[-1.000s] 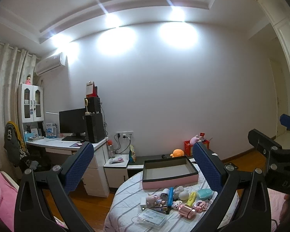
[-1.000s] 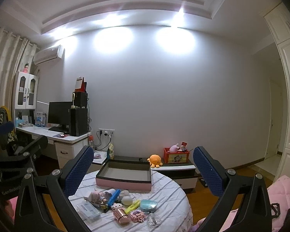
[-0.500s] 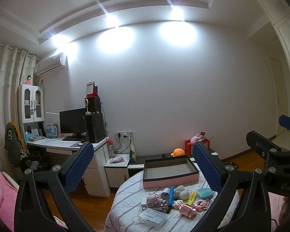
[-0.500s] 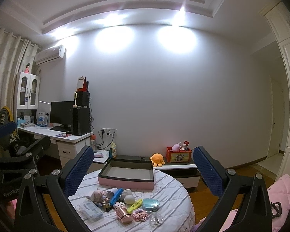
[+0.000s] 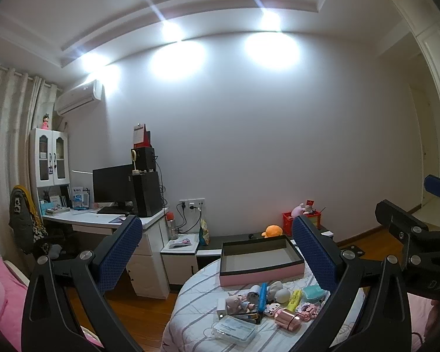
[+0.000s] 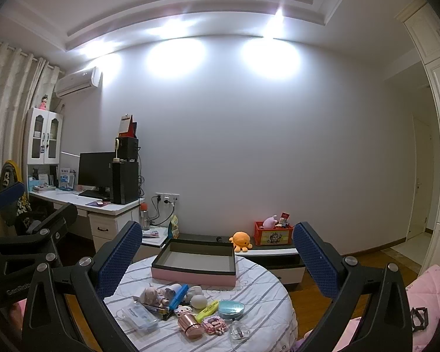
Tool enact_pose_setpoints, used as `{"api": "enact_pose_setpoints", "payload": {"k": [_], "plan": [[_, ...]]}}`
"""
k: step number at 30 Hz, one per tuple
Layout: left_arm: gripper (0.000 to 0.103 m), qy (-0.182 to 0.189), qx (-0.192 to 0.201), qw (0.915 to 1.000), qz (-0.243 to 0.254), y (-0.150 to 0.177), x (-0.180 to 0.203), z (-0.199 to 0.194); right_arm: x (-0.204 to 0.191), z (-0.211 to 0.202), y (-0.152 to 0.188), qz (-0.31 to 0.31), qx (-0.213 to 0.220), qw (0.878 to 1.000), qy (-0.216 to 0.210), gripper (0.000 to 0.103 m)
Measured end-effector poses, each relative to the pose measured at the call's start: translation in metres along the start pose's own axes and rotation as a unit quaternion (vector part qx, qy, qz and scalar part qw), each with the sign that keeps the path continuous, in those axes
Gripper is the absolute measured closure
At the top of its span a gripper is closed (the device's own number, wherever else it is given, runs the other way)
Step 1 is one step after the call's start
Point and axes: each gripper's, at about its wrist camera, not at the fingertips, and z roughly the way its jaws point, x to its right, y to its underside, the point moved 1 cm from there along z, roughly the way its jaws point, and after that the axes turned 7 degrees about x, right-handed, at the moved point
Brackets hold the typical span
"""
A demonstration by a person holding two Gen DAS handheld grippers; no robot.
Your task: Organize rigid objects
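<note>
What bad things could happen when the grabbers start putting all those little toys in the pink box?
1. The small things are heaped close together; jaws this wide reaching for the blue pen could bump the white egg-shaped toy so it rolls away.
2. The clear little bottle lies near the round table's edge, so a nudge might send it onto the floor.
3. The rose-gold cylinder lies on its side and could roll.

Open air ahead of me, clutter below.
Small items [image 6: 190,308] crowd the surface's [image 6: 264,287] near edge; the box [image 6: 195,261] behind is empty.
</note>
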Motion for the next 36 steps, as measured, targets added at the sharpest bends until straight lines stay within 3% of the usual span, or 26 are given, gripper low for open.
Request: {"api": "enact_pose_setpoints", "payload": {"k": [36], "plan": [[0.000, 0.003, 0.008, 0.9999, 0.010, -0.0080, 0.0027, 0.0049, 0.0026, 0.0052, -0.0068, -0.014, 0.000, 1.000, 0.005, 0.000]]}}
